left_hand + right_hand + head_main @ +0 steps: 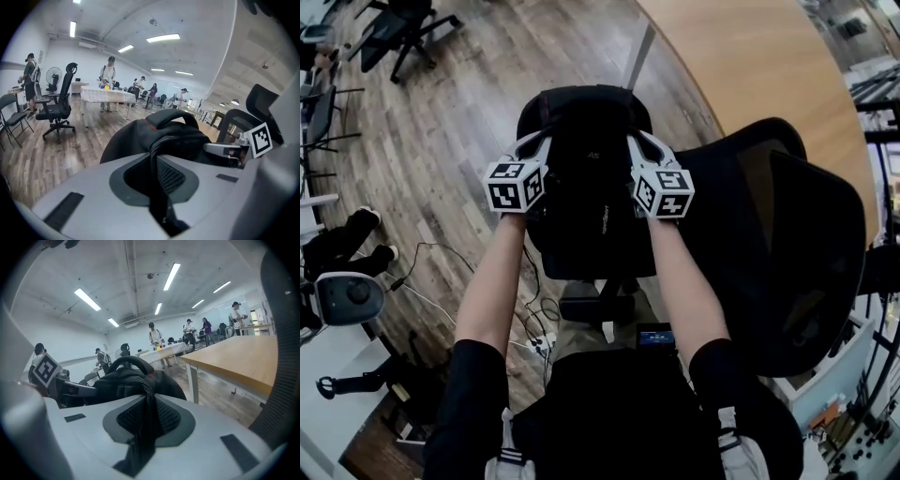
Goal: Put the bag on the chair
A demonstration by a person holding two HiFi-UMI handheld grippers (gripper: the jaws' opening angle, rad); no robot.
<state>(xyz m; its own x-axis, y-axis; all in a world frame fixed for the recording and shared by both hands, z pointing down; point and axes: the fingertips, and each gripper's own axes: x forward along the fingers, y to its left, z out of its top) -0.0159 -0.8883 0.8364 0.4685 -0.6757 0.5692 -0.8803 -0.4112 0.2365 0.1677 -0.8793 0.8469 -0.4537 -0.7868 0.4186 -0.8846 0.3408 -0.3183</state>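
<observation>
Black backpack [586, 187], centre: left gripper [157, 180], right gripper [143, 425] each pinch its webbing strap [147, 392].
Mesh office chair [787, 272] right; curved wooden table [750, 66] upper right.

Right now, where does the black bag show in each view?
Head view: black bag at centre, left of the chair.
Left gripper view: black bag at centre, strap between the jaws.
Right gripper view: black bag centre-left, strap between the jaws.
Shared landmark: wooden table, top right in head view, right in right gripper view.
</observation>
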